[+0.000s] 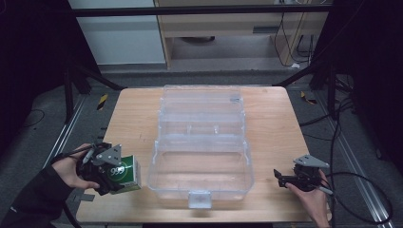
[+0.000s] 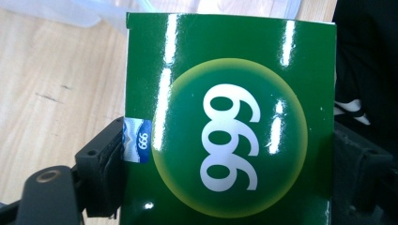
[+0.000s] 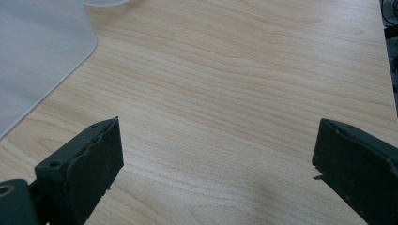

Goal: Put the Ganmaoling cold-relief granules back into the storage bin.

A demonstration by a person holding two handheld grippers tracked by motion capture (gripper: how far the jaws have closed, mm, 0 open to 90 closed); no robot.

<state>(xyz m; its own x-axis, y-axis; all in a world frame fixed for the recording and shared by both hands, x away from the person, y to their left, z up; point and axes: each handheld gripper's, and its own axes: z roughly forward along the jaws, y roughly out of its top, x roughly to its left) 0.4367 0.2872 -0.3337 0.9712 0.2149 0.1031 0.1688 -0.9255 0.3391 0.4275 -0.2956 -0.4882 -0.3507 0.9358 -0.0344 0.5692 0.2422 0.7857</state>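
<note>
One green box (image 1: 124, 173), glossy card with a white 999 in a yellow-ringed circle, sits at the near-left corner of the clear bin (image 1: 200, 164), just beside the bin's left wall and over the desk (image 1: 133, 123). Likely light and hollow, so it should crush if squeezed hard; the shiny faces look slippery. Best hold is across the two narrow side walls, low on the body, which is where the left gripper (image 1: 102, 171) pinches it now, fingers (image 2: 105, 164) pressed on both sides. Long axis runs up the left gripper view, along the fingers, the printed face turned to the camera, the numerals lying sideways. Right of the bin, the right gripper (image 3: 216, 168) rests low with fingers spread wide, nothing between them.
</note>
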